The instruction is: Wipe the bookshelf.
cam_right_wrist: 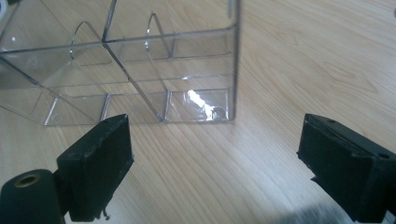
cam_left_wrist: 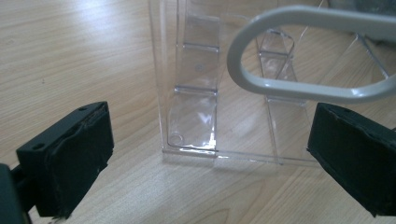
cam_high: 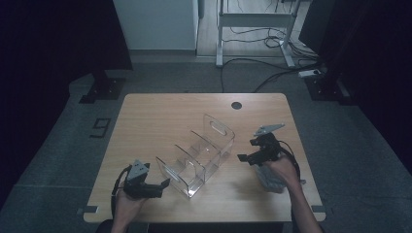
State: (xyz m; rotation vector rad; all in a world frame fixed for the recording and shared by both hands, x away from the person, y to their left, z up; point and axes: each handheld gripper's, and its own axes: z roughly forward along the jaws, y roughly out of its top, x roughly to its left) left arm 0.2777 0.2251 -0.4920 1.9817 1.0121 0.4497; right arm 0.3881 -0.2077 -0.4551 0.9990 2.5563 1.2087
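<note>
On the pale wood-grain table [cam_high: 160, 116], a clear ribbed acrylic organizer [cam_high: 197, 155] sits between two open, empty black claws

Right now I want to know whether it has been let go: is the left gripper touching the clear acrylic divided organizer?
Apart. In the left gripper view, the left gripper has its jaws wide open, with bare wooden table between them and the clear acrylic divided organizer.

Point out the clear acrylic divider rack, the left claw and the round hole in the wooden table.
Clear acrylic divider rack [cam_high: 197, 158], high view, on a middle partition.
Left claw [cam_high: 163, 187], high view, midway between its black fingertips.
Round dark hole in the wooden table [cam_high: 236, 105], high view, on the hole's centre.
</note>
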